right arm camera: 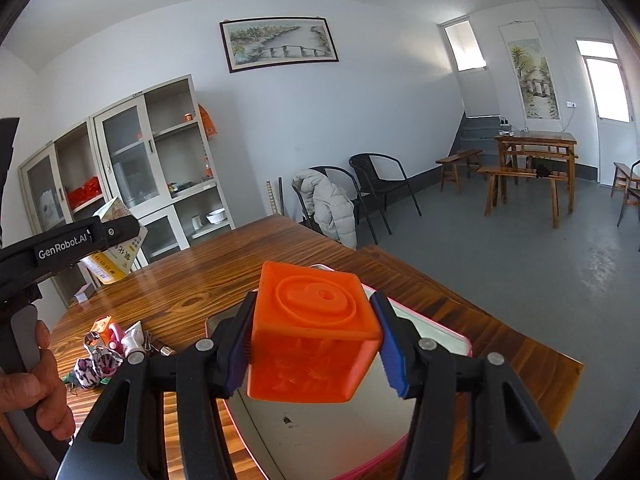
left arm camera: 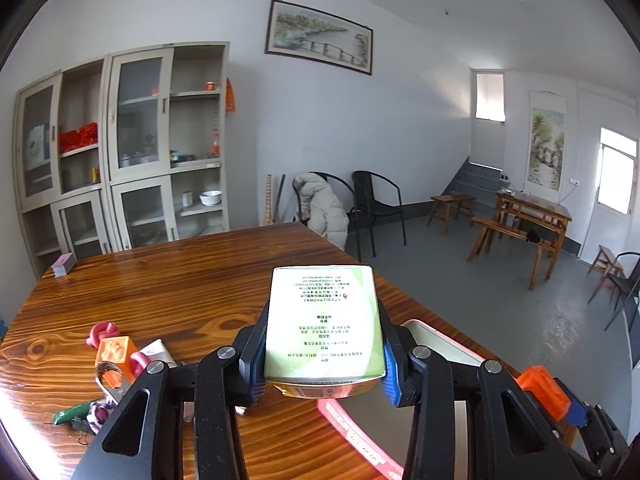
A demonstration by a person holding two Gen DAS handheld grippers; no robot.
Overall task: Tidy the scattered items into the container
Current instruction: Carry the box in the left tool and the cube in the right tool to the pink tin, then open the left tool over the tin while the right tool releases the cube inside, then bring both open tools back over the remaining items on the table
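Two items held above the pink-rimmed container, the rest waiting in a pile on the table.

The orange cube (right arm camera: 314,334) sits clamped between the right gripper (right arm camera: 314,344) pads over the container (right arm camera: 452,340); it looks like light moulded plastic, stiff, with flat faces that suit a side-to-side hold. The green box (left arm camera: 324,320), gripped across its narrow sides by the left gripper (left arm camera: 320,354), reads as thin card, light and easy to crush, so a gentle hold seems wise. The left view shows the box's printed face and a second orange block (left arm camera: 116,354) in the pile at near left; the right view alone shows the hand (right arm camera: 36,384) on the left tool and the container's grey floor.
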